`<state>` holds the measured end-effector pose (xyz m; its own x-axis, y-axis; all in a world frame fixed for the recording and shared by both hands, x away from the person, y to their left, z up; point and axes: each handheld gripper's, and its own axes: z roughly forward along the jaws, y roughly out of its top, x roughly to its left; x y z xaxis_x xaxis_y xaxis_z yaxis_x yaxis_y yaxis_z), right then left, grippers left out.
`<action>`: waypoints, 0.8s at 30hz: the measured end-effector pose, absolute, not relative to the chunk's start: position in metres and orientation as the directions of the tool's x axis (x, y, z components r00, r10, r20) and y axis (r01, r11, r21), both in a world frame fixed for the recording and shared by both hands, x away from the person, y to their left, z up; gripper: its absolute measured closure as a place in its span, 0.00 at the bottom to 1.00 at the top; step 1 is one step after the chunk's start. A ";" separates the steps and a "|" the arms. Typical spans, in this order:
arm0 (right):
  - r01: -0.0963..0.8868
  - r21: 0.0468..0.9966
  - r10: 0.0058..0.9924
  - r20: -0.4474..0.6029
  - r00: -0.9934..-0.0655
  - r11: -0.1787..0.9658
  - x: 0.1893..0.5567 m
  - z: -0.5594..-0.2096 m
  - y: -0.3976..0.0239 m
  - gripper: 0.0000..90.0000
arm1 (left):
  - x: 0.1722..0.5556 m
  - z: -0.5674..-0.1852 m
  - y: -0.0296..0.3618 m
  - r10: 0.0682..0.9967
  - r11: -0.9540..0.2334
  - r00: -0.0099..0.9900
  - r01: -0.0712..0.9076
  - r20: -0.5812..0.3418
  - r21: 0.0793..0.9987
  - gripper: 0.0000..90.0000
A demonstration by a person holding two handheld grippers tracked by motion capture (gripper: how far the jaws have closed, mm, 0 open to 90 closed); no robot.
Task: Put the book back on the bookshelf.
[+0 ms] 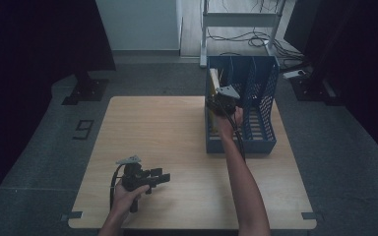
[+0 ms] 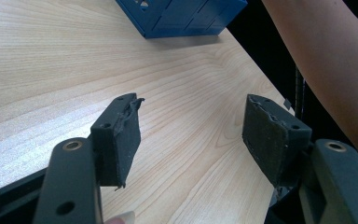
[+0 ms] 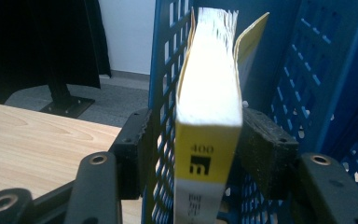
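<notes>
- We see the right gripper (image 1: 220,101) reached into the blue file rack (image 1: 263,88) at the far right of the wooden table (image 1: 167,132), at the rack's leftmost slot.
- In the right gripper view, a yellow-spined book (image 3: 209,121) stands upright between the jaws, page edges up, inside that slot and close against the rack's perforated left wall (image 3: 165,70).
- That wall also runs between the jaws: the left pad sits outside it, the right pad beside the book's far cover.
- The jaws stand about half open; we cannot tell whether the right pad touches the cover, and nothing looks pinched.
- The book's spine faces the gripper, with a black mark and small print on its yellow band.
- Our left gripper (image 1: 152,178) lies low over the near left of the table, well apart from the rack, held in the person's left hand (image 1: 126,191).
- Its jaws gape wide with nothing between them, bare tabletop ahead of them, worn black pads (image 2: 127,135) facing each other.
- Beyond those jaws we see the rack's near corner and, to their right, the person's right forearm (image 2: 326,65).
</notes>
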<state>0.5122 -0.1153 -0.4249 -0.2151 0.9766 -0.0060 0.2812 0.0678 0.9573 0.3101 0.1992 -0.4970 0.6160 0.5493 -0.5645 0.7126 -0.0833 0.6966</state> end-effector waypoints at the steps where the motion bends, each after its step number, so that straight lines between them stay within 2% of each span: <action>1: 0.284 0.956 0.976 -0.001 -0.219 0.065 0.512 -0.425 -0.116 0.50 | 0.310 -0.497 0.199 0.549 -0.083 0.616 0.712 -0.564 0.697 0.41; 15: 0.268 0.962 0.974 0.006 -0.228 0.057 0.494 -0.419 -0.127 0.45 | 0.309 -0.497 0.197 0.550 -0.094 0.621 0.711 -0.558 0.697 0.40; 24: 0.273 0.961 0.962 0.026 -0.271 0.051 0.477 -0.416 -0.132 0.42 | 0.309 -0.497 0.197 0.556 -0.098 0.620 0.710 -0.553 0.697 0.40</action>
<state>0.4774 -0.1316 -0.4162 -0.2710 0.9622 0.0255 0.2727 0.0513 0.9607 0.3086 0.1973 -0.4968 0.6204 0.5559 -0.5532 0.7098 -0.0981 0.6975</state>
